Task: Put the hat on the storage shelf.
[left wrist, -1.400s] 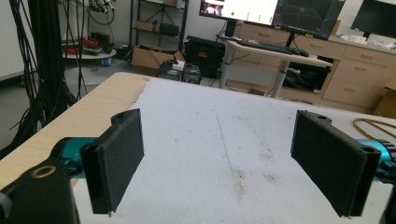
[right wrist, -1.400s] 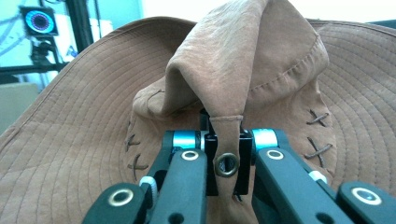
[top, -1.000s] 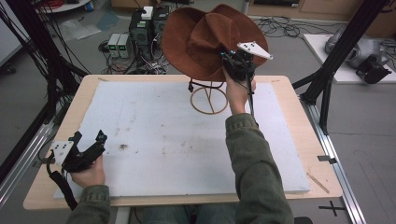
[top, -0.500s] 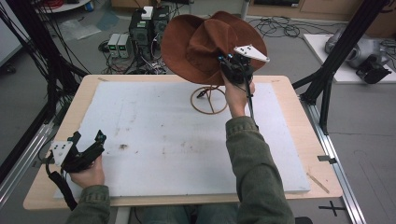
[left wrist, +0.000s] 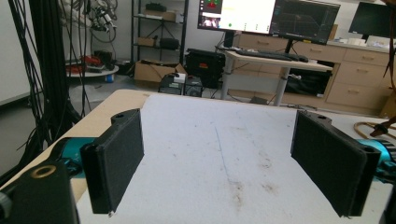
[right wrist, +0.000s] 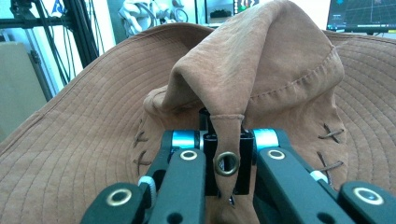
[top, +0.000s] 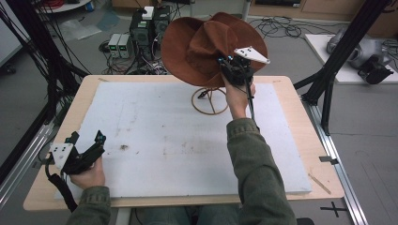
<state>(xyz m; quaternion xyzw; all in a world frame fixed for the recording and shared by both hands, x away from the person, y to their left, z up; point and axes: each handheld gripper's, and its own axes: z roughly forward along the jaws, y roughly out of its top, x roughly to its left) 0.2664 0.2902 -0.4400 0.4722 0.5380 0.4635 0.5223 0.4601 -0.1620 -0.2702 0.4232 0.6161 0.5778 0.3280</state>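
Brown fabric forms the one hat [top: 206, 42] on view, a wide-brimmed hat held in the air above the far edge of the table [top: 291, 140]. The right gripper [top: 231, 65] has its jaws closed on a fold of the hat's crown; a metal eyelet [right wrist: 227, 163] sits at the pinch point. One wire stand [top: 210, 101] with a ring base rests on the white mat [top: 178, 140] below the hat. The left gripper [top: 87, 149] rests at the near left corner, jaws wide apart and holding nothing. Two grippers, one hat, one stand.
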